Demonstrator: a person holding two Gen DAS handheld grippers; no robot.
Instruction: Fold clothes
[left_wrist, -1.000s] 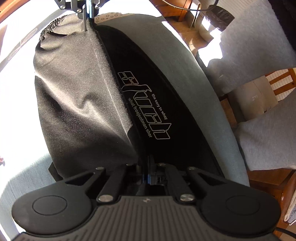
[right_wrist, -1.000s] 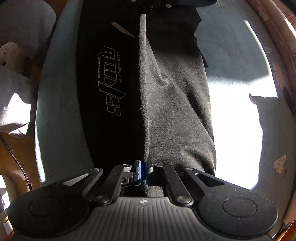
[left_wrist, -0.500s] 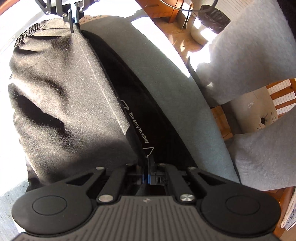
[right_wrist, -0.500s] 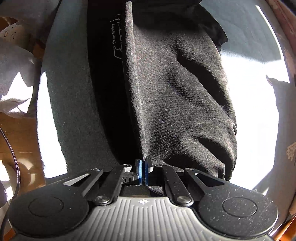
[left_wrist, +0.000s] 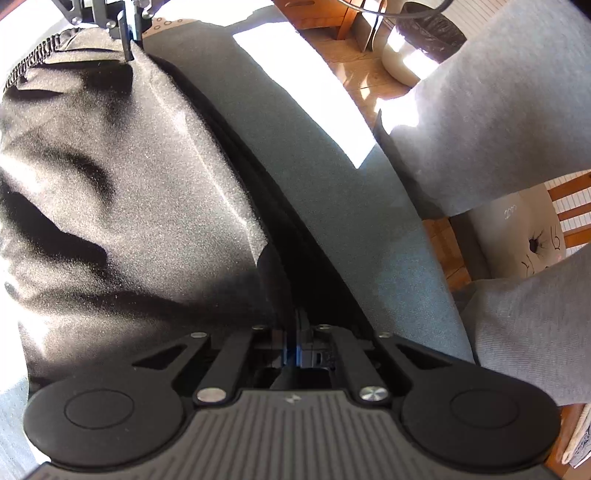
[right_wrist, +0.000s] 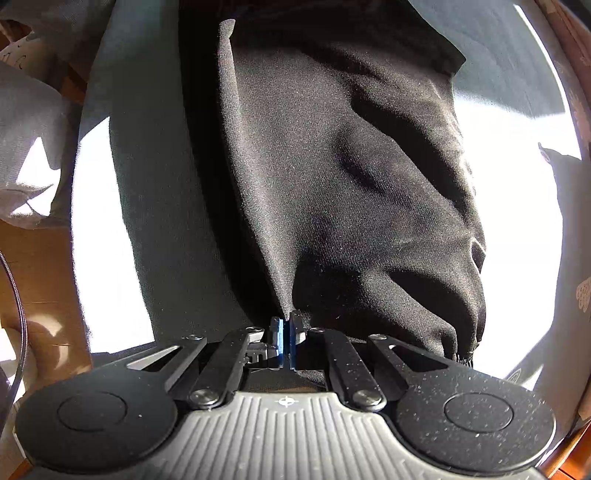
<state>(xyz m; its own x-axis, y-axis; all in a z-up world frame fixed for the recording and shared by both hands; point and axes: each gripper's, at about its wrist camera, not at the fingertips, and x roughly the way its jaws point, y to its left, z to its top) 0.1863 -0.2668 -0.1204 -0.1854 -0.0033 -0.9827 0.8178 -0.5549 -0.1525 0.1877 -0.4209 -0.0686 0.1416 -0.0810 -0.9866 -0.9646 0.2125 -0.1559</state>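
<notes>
Sunlit grey cloth (left_wrist: 332, 192) now carries the black garment (left_wrist: 122, 192) with its lifted half laid over, hiding the print, both grippers (left_wrist: 295, 343) (right_wrist: 286, 336) still pinched on its near-edge fold, so release seems next.

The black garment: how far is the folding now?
Done: half of the black garment is already laid over the other half, its fold edge running between both claws. In hand: the left claw and right claw are shut on that edge, above the grey cloth. Left: releasing it, then any further folds.
</notes>
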